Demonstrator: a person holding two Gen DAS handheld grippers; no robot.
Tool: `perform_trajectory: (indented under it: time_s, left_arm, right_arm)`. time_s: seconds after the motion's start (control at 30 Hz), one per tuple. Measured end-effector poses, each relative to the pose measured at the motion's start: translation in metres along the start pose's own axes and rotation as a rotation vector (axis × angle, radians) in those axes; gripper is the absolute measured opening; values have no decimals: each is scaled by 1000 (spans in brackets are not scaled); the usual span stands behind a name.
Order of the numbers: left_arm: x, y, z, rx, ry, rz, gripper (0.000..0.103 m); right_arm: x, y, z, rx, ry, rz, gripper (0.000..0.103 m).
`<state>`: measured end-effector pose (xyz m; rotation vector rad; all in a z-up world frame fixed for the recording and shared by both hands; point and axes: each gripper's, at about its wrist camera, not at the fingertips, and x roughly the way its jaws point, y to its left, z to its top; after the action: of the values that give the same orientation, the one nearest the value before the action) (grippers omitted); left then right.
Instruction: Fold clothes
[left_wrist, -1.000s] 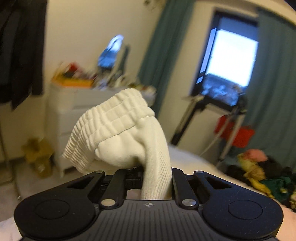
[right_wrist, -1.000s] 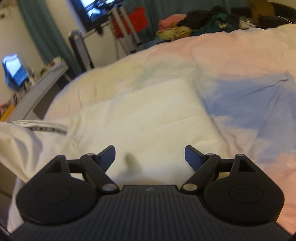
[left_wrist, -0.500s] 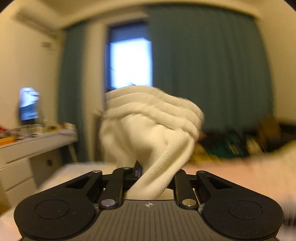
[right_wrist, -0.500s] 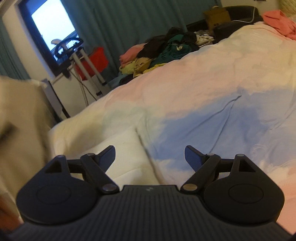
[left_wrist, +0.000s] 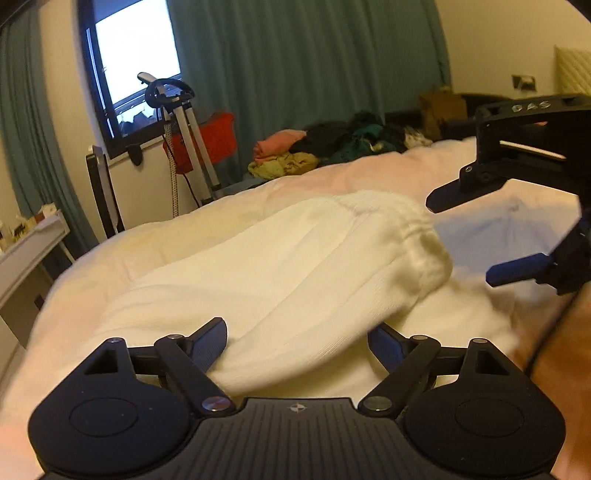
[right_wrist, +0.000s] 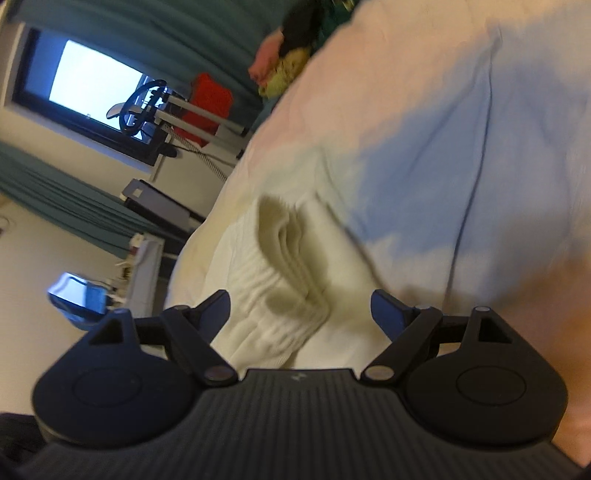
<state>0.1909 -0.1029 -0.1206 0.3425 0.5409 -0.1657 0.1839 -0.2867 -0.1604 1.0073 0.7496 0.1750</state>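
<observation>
Left wrist view: the left hand-held gripper has its jaws opening, wide apart, with the white ribbed garment lying between them on the bed, pads not pressing it. The right hand-held gripper comes in from the right near the garment's gathered cuff, jaws spread, empty. A heap of other clothes sits at the bed's far edge. Right wrist view, rolled and blurred: the right hand-held gripper is open over the bunched cuff of the garment. Judgement: this piece is laid down but rumpled, not neatly folded; the heap looks untouched.
</observation>
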Motion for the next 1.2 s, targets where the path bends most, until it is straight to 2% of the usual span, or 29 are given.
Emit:
perform_trajectory:
  time_s: [0.13, 0.2, 0.27, 0.33, 0.4, 0.57, 0.6, 0.73, 0.83, 0.93, 1.0, 1.13, 1.2]
  left_arm:
    - [-30, 49, -42, 41, -20, 94, 92]
    - [-36, 66, -47, 4, -6, 163, 92]
    - [-35, 85, -45, -67, 10, 151, 95]
    - [-30, 93, -43, -50, 32, 158, 95]
    - [-24, 97, -43, -21, 33, 169, 95]
    - [-25, 78, -49, 42, 26, 178, 98]
    - [-25, 74, -51, 49, 25, 180, 99]
    - [-22, 67, -57, 55, 42, 195, 99]
    - [-24, 58, -62, 73, 45, 220, 99]
    - [-23, 50, -65, 87, 43, 240, 100]
    - [-20, 46, -66, 84, 39, 257, 101]
    - [-20, 38, -66, 92, 23, 281, 101]
    - [-20, 40, -67, 69, 33, 281, 101]
  right_arm:
    - [12, -5, -11, 51, 51, 34, 85]
    - [15, -4, -16, 90, 66, 95, 84]
    - [22, -4, -23, 138, 125, 170, 83]
    - [32, 0, -31, 149, 169, 198, 83]
    - [44, 4, -36, 134, 178, 173, 83]
    - [64, 18, -36, 95, 127, 147, 83]
    - [66, 22, -36, 80, 114, 144, 81]
    - [60, 36, -35, -7, 40, 137, 38]
    - [53, 46, -29, -48, 13, 180, 17]
    - [45, 64, -28, -178, -39, 170, 13]
    - [37, 75, -28, -231, -72, 196, 13]
    - [20, 87, -20, -272, -128, 235, 11]
    - [11, 85, -16, -288, -157, 214, 11]
